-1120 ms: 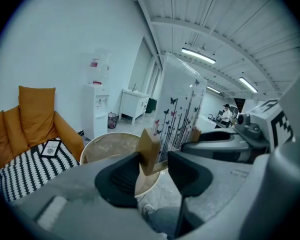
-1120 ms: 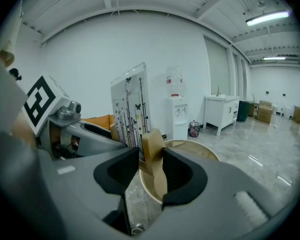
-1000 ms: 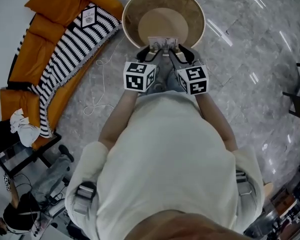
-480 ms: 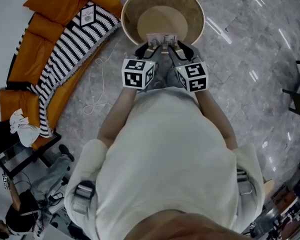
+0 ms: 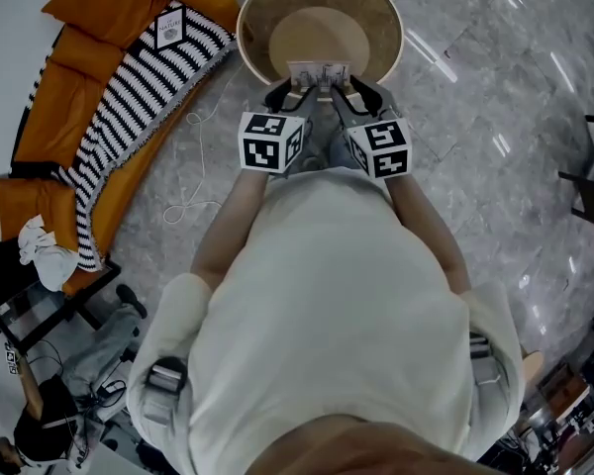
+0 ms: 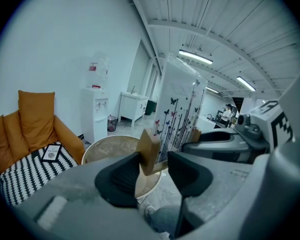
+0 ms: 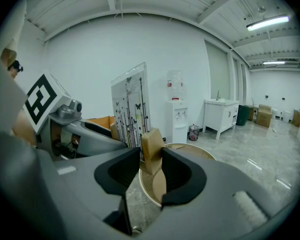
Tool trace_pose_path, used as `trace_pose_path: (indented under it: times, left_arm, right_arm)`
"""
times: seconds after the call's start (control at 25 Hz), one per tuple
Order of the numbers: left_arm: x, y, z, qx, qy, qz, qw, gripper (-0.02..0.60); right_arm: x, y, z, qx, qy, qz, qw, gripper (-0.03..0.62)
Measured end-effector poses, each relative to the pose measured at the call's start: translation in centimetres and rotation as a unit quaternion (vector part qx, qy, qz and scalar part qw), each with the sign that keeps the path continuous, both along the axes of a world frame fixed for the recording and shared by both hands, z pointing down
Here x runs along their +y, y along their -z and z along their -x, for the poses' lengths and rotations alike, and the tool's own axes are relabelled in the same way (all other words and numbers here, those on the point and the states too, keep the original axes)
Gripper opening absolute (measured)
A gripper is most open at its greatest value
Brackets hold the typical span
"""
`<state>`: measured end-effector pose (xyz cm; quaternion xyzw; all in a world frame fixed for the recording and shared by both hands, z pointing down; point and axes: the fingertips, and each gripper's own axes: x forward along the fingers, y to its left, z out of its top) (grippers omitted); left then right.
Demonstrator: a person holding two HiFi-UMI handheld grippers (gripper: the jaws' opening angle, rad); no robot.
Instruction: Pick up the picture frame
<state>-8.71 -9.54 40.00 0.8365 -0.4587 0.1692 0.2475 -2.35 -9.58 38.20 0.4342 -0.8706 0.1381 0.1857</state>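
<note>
Hand-held gripper left (image 5: 283,93), right (image 5: 360,91) clamp picture frame (image 5: 320,72) over round table (image 5: 249,23); sofa (image 5: 94,23) beside.

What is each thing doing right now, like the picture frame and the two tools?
picture frame: upright, gripped at both wooden ends.
left tool: shut on the frame's left end.
right tool: shut on the frame's right end.
round table: standing upright behind the frame.
striped blanket: spread over the orange sofa.
small card: lying flat on the blanket.
</note>
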Motion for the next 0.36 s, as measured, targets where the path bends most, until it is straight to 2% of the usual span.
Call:
trace_pose_path:
  times: [0.36]
  left_arm:
    - [0.02, -0.18, -0.2, 0.003, 0.0, 0.002, 1.0, 0.178]
  right_arm:
    - [0.02, -0.1, -0.19, 0.002, 0.001, -0.003, 1.0, 0.138]
